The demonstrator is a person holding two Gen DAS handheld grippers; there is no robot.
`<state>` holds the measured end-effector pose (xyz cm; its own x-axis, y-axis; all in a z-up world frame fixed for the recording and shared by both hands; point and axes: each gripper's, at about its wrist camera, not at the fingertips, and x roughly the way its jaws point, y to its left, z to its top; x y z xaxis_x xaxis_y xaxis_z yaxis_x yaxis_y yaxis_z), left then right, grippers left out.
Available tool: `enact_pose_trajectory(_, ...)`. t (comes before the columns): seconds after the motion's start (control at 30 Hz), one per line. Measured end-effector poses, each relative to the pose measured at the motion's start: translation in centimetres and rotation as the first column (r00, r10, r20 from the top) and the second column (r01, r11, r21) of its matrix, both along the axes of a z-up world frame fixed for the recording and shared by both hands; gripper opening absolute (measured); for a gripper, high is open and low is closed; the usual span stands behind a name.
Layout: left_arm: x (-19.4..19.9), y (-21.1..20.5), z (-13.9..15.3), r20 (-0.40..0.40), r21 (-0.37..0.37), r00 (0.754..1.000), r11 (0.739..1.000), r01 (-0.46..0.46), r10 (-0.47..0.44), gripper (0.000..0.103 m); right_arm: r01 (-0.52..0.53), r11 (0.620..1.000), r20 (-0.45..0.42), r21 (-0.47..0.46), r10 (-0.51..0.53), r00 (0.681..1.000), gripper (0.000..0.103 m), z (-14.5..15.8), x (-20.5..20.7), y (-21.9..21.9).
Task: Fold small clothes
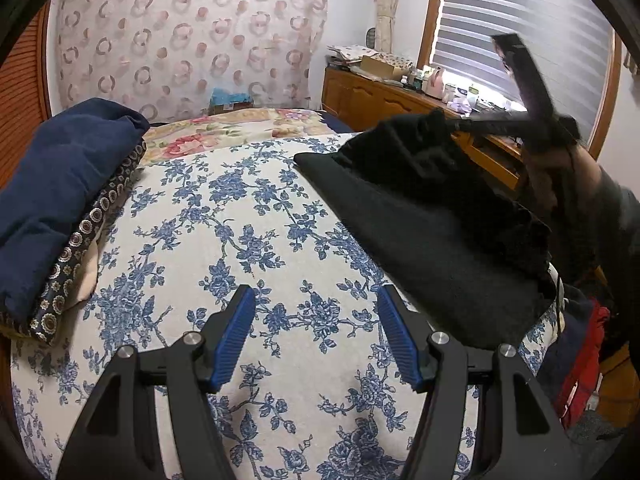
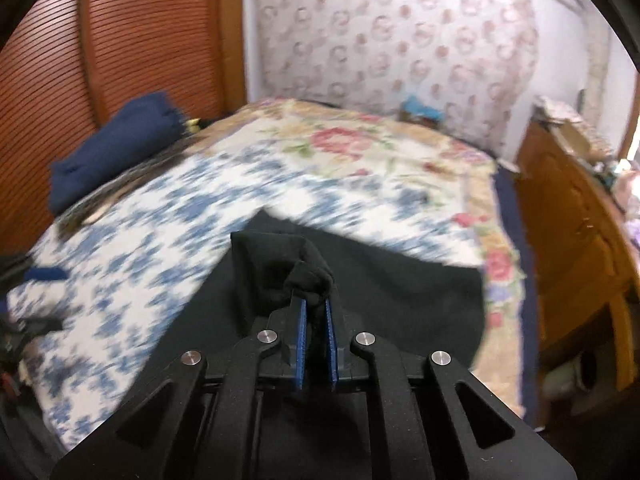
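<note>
Both tools are matte black, each with two angular arms pierced by triangular cut-outs and pinned with round silver screws. The left gripper (image 1: 316, 336) and the right gripper (image 2: 316, 340) carry ribbed blue pads (image 1: 236, 336) on their fingers. The person's sleeve (image 1: 616, 216) is dark grey.

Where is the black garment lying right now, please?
The black garment lies on the right side of the floral bedspread in the left wrist view, its far corner lifted, pinched in the right gripper.

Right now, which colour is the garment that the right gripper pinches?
Black. The garment shows best in the right wrist view, bunched between the right gripper pads.
</note>
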<state>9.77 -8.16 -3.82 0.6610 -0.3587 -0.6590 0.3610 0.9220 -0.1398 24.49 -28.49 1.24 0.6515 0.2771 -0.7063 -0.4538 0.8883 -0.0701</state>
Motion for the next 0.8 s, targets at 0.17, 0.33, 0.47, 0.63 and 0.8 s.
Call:
enact_pose_trajectory(0.17, 0.0, -0.2, 0.0, -0.001, 0.002, 1.0, 1.0, 0.002, -0.002, 0.063, 0.111, 0.993, 0.015, -0.047, -0.111, 0.994, 0.006, -0.1, 3.7, -2.8)
enact_pose_trajectory(0.33, 0.1, -0.4, -0.3, -0.008, 0.006, 1.0, 1.0, 0.006, -0.006, 0.063, 0.191, 0.978, 0.011, -0.085, -0.19, 0.982, 0.006, -1.4, 6.2, -4.9)
enact_pose_trajectory(0.47, 0.0, -0.7, -0.5, -0.012, 0.01, 1.0, 1.0, 0.013, -0.013, 0.063, 0.283, 0.952, 0.018, -0.114, -0.283, 0.959, 0.01, -2.1, 7.6, -6.1)
enact_pose_trajectory(0.63, -0.1, -1.1, -0.6, -0.014, 0.012, 1.0, 1.0, 0.024, -0.024, 0.063, 0.356, 0.931, 0.002, -0.08, -0.357, 0.934, 0.024, -1.8, 7.4, -8.4)
enact_pose_trajectory(0.8, -0.1, -1.5, -0.7, -0.017, 0.01, 0.999, 0.999, 0.036, -0.036, 0.063, 0.271, 0.962, 0.011, -0.03, -0.271, 0.963, 0.038, -0.5, 2.9, -8.4)
